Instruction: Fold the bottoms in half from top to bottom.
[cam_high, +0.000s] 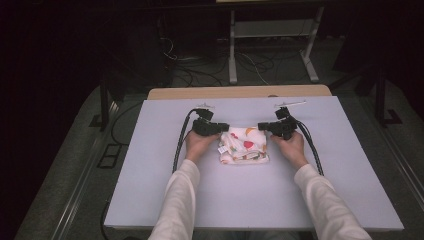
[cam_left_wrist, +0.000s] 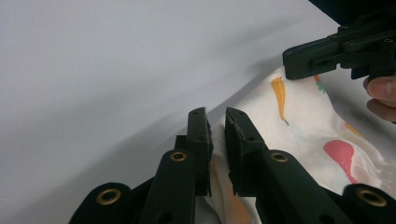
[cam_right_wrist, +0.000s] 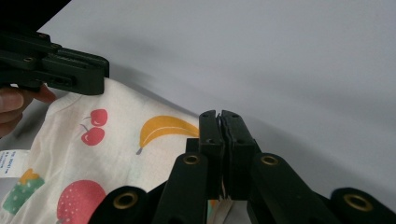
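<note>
A folded white cloth (cam_high: 244, 146) printed with fruit lies in the middle of the pale lilac table top (cam_high: 250, 200). My left gripper (cam_high: 220, 127) is at its far left corner and my right gripper (cam_high: 265, 127) at its far right corner, and the two point toward each other. In the left gripper view the jaws (cam_left_wrist: 217, 114) stand a narrow slit apart, with the cloth (cam_left_wrist: 303, 126) edge caught between them lower down. In the right gripper view the jaws (cam_right_wrist: 219, 114) are pressed together on a thin edge of the cloth (cam_right_wrist: 126, 154). Both sets of jaws lie low on the table.
A wooden table edge (cam_high: 240, 91) runs behind the lilac top. Beyond it on the dark floor are a white metal stand (cam_high: 232, 50) and loose cables (cam_high: 195, 75). A small white label (cam_high: 221, 149) sticks out at the cloth's left side.
</note>
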